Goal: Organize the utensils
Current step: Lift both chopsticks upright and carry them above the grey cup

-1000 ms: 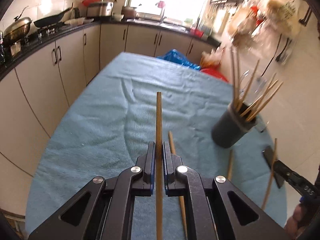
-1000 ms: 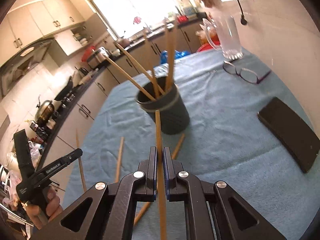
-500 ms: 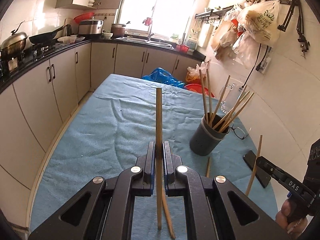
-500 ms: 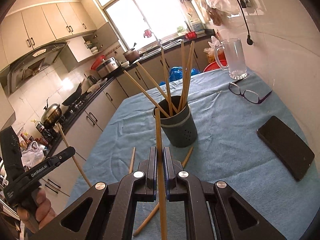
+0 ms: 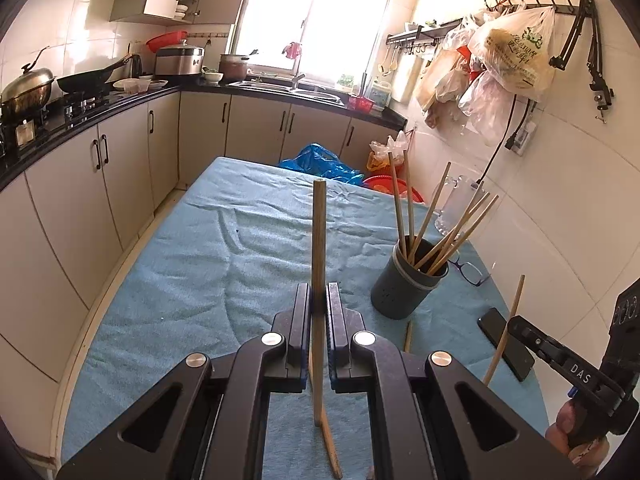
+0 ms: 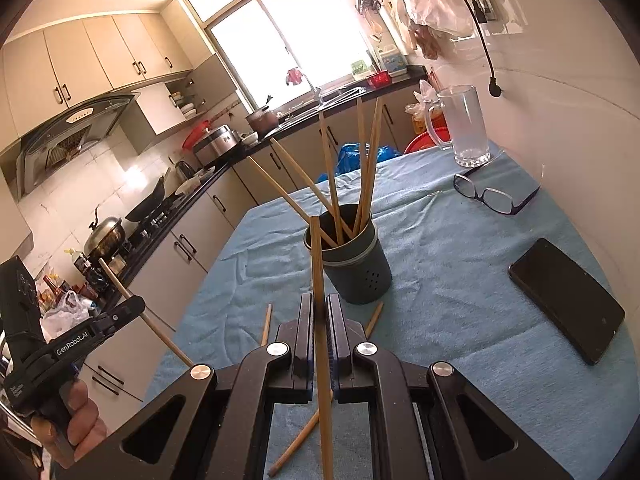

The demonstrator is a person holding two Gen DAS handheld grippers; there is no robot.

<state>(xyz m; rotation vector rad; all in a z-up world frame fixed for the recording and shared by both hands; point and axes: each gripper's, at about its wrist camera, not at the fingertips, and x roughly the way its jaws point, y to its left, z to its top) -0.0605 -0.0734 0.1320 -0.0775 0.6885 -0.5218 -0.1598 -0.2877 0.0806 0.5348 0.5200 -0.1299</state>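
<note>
- The left gripper (image 5: 318, 300) is clamped on one chopstick (image 5: 319, 240), held about upright, its top end well above the fingertips and its lower end hanging below them over the blue cloth (image 5: 200, 272).
- The right gripper (image 6: 319, 312) is likewise closed on a second chopstick (image 6: 316, 264); its upper tip stands in line with the near rim of the dark holder (image 6: 352, 264).
- The holder sits on the cloth to the right of the left gripper and just beyond the right one, already carrying several sticks that fan out.
- The step in hand looks like dropping both held sticks into the holder. To do it well, raise each stick until its lower end clears the rim, bring it over a gap between the leaning sticks, lower it inside, then let go.
- Going one gripper at a time should avoid a clash over the narrow mouth.
- Loose chopsticks (image 6: 372, 318) lie on the cloth near the holder's base, not yet collected.
</note>
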